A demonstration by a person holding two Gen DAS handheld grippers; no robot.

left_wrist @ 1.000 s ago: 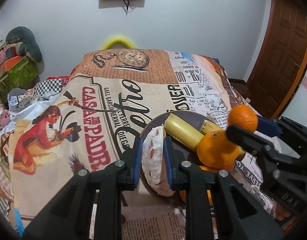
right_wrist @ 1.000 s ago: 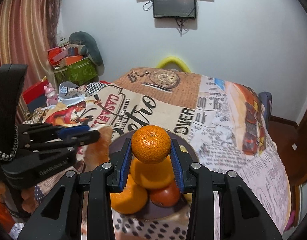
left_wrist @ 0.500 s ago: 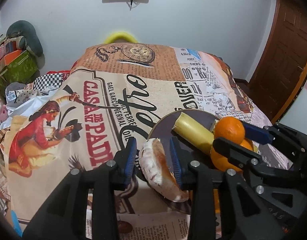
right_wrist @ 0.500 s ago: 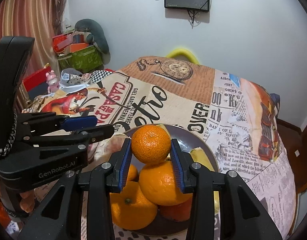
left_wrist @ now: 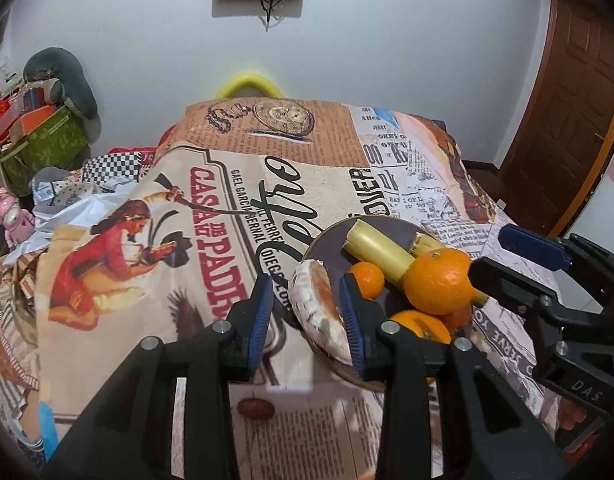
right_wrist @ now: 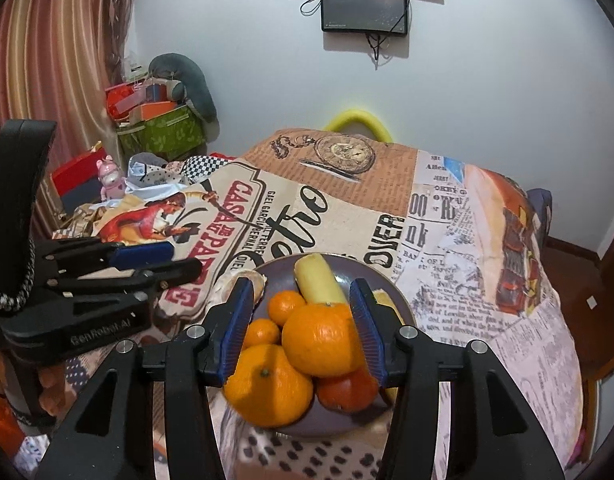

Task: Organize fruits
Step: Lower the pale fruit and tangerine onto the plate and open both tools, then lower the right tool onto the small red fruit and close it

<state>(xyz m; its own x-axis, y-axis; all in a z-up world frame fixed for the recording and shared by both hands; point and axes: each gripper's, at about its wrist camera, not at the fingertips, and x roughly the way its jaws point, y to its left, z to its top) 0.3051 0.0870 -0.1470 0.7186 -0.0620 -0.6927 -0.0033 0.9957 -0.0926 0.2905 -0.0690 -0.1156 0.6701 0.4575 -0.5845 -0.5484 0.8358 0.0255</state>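
Bed cover is a loud vintage-newspaper print: beige with red lettering, a tan pocket-watch patch at the far end, black type on white to the right. Plate is dark purplish-brown, oranges bright orange, cane pieces pale yellow. Both black grippers have blue pads. Green leafy-patterned box far left, striped reddish curtain.
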